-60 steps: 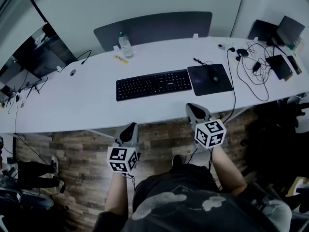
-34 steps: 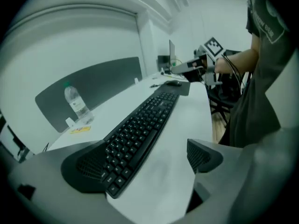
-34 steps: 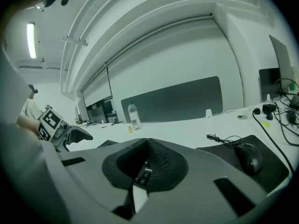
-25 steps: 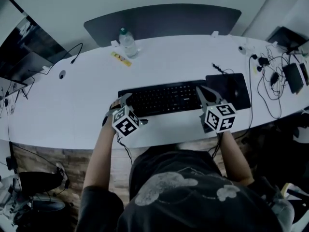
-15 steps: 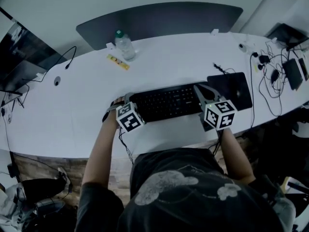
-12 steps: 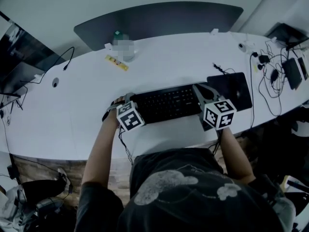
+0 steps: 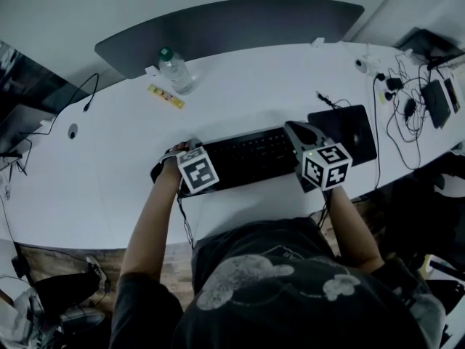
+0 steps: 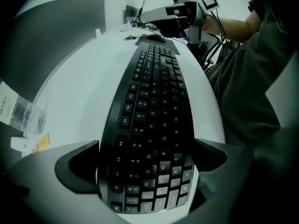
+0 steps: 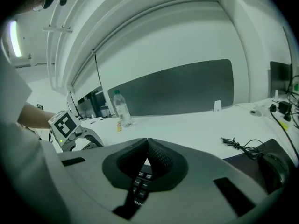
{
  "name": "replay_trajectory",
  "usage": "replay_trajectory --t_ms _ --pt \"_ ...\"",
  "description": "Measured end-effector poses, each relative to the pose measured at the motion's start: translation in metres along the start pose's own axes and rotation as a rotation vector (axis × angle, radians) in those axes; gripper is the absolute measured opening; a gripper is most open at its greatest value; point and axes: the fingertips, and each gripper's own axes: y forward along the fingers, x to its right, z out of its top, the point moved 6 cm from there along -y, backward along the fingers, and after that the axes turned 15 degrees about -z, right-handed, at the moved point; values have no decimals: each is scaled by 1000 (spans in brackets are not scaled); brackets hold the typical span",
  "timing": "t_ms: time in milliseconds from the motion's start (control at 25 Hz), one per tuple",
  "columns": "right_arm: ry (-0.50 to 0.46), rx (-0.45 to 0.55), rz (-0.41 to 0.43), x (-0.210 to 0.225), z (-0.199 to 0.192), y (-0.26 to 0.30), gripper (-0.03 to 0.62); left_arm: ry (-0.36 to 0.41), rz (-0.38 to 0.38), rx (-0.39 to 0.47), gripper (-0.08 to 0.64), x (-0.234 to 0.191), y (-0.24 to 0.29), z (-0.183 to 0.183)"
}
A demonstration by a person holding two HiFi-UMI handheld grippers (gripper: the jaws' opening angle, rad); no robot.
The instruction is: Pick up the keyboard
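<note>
- The keyboard lay flat on the desk. Its left end now sat between the jaws of the left gripper, which had descended over it.
- Those jaws had just been opening and stood wide, not yet clamped.
- The right gripper hovered over the right-end keys, jaws closed and empty; the lift was judged not yet begun.

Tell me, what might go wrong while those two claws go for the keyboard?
1. The left gripper, whose jaws have just been opening, straddles the left end of the keyboard without pressing; the fit looks tight, so a jaw could shove it instead.
2. The right gripper is shut at the other end; lifted by one end only, the long keyboard may tilt or slip.
3. The mouse lies near that end and could get bumped.
</note>
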Motion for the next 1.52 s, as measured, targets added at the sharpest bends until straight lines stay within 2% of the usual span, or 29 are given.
replay_trajectory --t_ms 80,240,400,480,600,680,760,840,920,1160,1320,1520 --pt "-4 -7 3 -3 -1 4 2 4 -31 -28 591 -4 4 4" --pt "-12 -18 18 -11 -4 5 2 12 -45 -40 592 -9 12 10" --pt "-38 -21 35 -13 -4 4 2 37 -6 3 591 -9 8 12" --pt "-45 -16 37 -12 -1 4 2 37 -11 9 591 -7 9 13" --pt "-86 -25 46 -8 5 3 2 5 -15 -46 591 0 10 8" --pt "-134 -43 54 -2 10 3 2 -11 16 -88 591 5 6 3" --pt "-178 -77 84 2 16 4 3 -10 54 -94 591 8 2 2" --pt "-225 -138 150 1 23 5 79 -11 73 -84 591 12 1 3" --pt "-292 -216 237 -2 25 7 119 -15 80 -68 591 17 3 3" --pt "-608 -467 579 -25 13 26 298 -4 149 -59 591 25 1 5" --pt "-688 -622 746 -51 6 52 314 0 179 -60 591 28 -1 6" --pt "-736 -861 883 -71 -11 73 314 3 197 -61 591 30 -2 7"
